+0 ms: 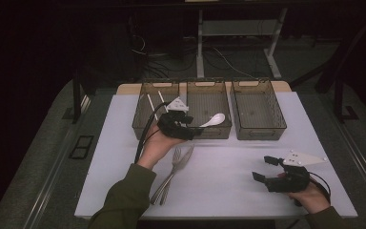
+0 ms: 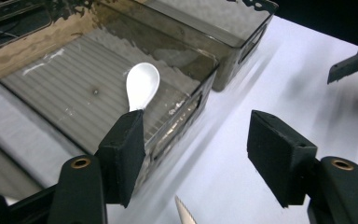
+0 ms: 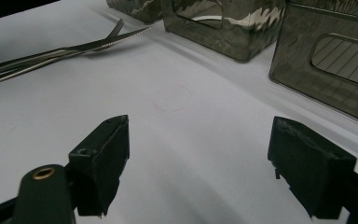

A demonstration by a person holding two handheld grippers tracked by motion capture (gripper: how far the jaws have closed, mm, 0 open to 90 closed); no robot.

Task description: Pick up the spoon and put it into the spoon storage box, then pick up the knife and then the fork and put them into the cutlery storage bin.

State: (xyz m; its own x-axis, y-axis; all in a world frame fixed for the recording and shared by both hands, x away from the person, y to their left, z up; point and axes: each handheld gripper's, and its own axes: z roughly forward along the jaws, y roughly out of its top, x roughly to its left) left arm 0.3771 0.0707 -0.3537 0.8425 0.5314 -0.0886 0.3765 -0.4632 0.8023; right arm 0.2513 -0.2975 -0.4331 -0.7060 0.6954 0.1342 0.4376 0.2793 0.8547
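The white spoon [image 2: 142, 85] lies in the middle bin [image 1: 208, 110], bowl up the ribbed floor and handle end back by the near wall, right at my left gripper [image 2: 196, 156], whose jaws stand apart with nothing pinched between them. It looks to me like glazed ceramic or hard plastic, so I'd judge it light, stiff, slick and apt to chip, and I'd take it across the narrow handle rather than the rounded bowl. Outward on the white table [image 1: 228, 181] a fork [image 1: 174, 164] and a knife [image 1: 183, 160] lie crossed, the left bin [image 1: 148, 110] holds pale sticks, and my right gripper [image 1: 263, 168] rests low with its jaws spread and empty.
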